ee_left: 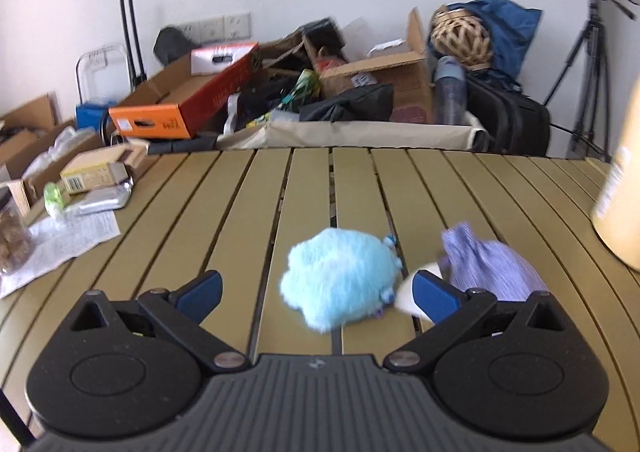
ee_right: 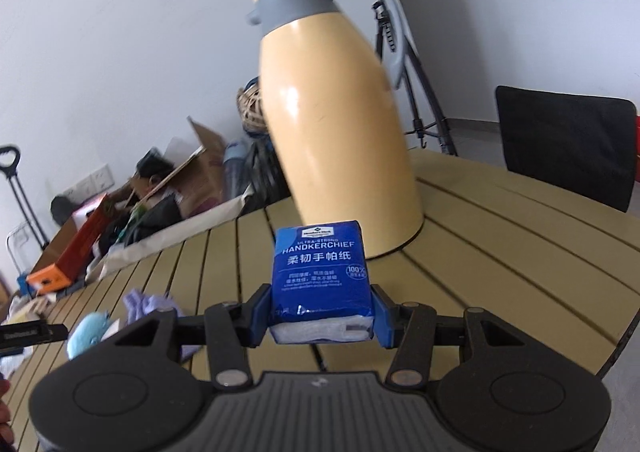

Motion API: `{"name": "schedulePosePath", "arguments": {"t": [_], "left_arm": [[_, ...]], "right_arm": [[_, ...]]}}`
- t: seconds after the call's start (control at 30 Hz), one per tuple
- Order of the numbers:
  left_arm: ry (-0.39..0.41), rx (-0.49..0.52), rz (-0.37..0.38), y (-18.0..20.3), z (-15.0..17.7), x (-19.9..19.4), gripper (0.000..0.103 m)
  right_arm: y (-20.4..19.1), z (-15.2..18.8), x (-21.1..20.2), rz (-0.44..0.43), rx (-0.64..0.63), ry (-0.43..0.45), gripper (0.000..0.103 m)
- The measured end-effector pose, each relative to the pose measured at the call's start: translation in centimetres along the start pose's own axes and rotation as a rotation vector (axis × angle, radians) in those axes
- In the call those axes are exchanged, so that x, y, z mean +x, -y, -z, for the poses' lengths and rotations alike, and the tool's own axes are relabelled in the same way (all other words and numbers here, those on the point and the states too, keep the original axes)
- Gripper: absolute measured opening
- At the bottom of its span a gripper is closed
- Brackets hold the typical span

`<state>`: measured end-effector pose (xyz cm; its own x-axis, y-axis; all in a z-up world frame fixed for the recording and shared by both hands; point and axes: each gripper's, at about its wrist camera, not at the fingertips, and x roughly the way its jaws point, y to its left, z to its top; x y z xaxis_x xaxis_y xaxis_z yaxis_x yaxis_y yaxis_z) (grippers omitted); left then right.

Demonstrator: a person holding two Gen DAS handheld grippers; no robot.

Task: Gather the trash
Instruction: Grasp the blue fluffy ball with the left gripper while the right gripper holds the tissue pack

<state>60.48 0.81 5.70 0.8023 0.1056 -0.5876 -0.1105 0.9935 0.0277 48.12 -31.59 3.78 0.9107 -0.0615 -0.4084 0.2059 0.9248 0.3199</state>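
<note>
My right gripper [ee_right: 320, 318] is shut on a blue handkerchief tissue pack [ee_right: 320, 276] and holds it above the slatted table [ee_right: 500, 252]. My left gripper [ee_left: 318, 292] is open and empty just above the table [ee_left: 200, 220]. A fluffy light-blue plush toy [ee_left: 338, 278] lies between its fingers, and a crumpled purple cloth [ee_left: 492, 264] with a bit of white paper [ee_left: 406, 294] lies by the right finger. At the table's left edge lie a paper sheet [ee_left: 60, 248], a silver foil wrapper [ee_left: 102, 202], a green wrapper [ee_left: 54, 198] and a small carton [ee_left: 94, 174].
A tall beige thermos jug [ee_right: 340, 124] stands on the table right behind the tissue pack; it also shows at the right edge of the left wrist view [ee_left: 620, 192]. Beyond the table lie cardboard boxes [ee_left: 376, 80], bags, a tripod [ee_left: 592, 64] and a black chair [ee_right: 564, 144].
</note>
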Motion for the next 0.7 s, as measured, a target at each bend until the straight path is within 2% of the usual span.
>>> {"name": "schedulePosePath", "arguments": {"t": [0.23,0.33,0.63,0.7], "left_arm": [[-0.093,-0.036,-0.015,1.1,-1.4,4.4,0.103],[-0.112,-0.036,-0.04,1.7,-1.4,5.5,0.103],[-0.155,-0.103,-0.043,1.9,-1.4,7.3,0.101],[-0.165,-0.124,-0.035,1.7,-1.3,7.4,0.094]], "right_arm": [[0.7,-0.4,1.2,0.019,0.02,0.019,0.05],[1.0,-0.3,1.7,0.028,0.028,0.009,0.05],[1.4,-0.3,2.1,0.046,0.035,0.003,0.05],[1.5,-0.3,2.2,0.047,0.035,0.0,0.05]]}}
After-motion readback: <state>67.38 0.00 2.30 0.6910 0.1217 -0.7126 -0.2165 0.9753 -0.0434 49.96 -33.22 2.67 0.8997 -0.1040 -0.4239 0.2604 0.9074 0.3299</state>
